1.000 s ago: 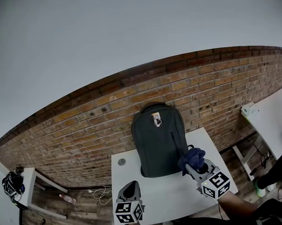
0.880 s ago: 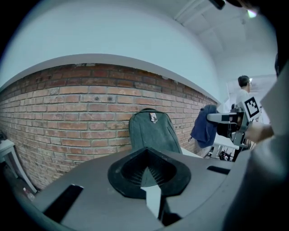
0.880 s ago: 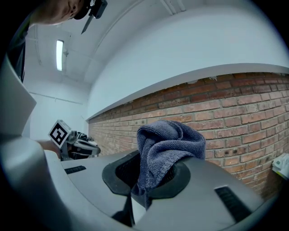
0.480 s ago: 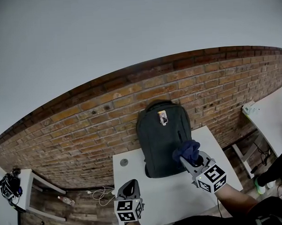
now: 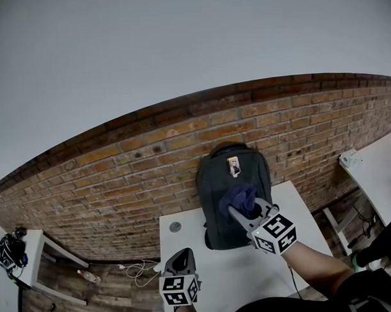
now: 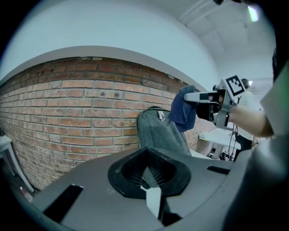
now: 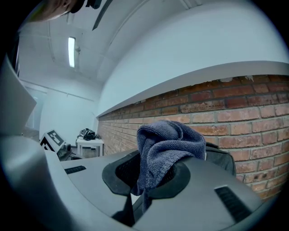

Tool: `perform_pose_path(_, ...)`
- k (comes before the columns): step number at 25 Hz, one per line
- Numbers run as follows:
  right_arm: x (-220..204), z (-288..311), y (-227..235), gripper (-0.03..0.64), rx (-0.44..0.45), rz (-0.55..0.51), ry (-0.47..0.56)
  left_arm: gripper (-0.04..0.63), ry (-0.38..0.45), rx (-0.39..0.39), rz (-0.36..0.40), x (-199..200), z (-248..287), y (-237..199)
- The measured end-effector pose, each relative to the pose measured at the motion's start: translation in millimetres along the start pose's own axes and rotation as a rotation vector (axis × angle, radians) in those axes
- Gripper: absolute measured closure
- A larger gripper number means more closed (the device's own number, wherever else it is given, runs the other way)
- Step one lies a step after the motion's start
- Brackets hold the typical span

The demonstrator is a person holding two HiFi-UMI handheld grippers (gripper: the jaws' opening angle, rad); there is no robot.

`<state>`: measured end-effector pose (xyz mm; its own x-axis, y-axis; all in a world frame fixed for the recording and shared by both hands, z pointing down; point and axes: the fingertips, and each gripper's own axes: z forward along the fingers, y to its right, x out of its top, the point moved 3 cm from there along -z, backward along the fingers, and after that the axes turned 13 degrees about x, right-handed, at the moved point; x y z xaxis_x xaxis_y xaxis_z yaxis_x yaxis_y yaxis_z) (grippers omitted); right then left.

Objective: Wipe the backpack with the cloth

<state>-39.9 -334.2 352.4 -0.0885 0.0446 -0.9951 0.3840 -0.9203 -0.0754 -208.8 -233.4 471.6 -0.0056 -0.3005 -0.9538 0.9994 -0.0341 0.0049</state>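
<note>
Far left: small side table (image 5: 32, 243) with a dark bundle (image 5: 8, 250) on it, well apart from my work spot.
Wall: brick wall (image 5: 119, 180) runs behind everything.
My left gripper (image 5: 180, 257): low over the near edge of the white table (image 5: 185, 232). Jaws together, nothing between them. It points toward the backpack but is well short of it.
Backpack (image 5: 213, 196): dark grey, upright at the back of the white table, back against the brick wall. Small tag (image 5: 233, 165) near the top.
Cloth (image 5: 239, 197): dark blue, bunched. Pinched in my right gripper, its loose end spilling over the jaws. It sits in front of the backpack's upper front, just under the tag. Can't tell if it is touching.
My right gripper (image 5: 238, 212): raised, angled up-left at the backpack. Jaws clamped on the cloth.
Far right: second white table (image 5: 375, 171), apart from mine, with a small pale item (image 5: 349, 157) on its corner.
</note>
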Motion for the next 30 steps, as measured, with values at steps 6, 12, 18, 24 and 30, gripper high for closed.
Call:
perform_pose_path(6,21,29,27,0.58,0.002,-0.053,0.014,0.605,0.002,0.028,-0.006,-1,-2,-12)
perform_pose_path(12,36,64,56,0.58,0.009,-0.157,-0.037,0.606,0.022,0.056,-0.031,2,-6,-27)
perform_pose_path(18,42,92,79,0.58,0.001,-0.199,-0.098,0.606,0.0,0.067,-0.026,-3,-3,-36)
perform_pose_path(24,43,121,93,0.58,0.01,-0.204,-0.138,0.604,0.004,0.076,-0.022,0,3,-42)
perform_pose_path(30,41,148,99,0.58,0.024,-0.217,-0.176,0.604,0.003,0.092,-0.032,-4,7,-45)
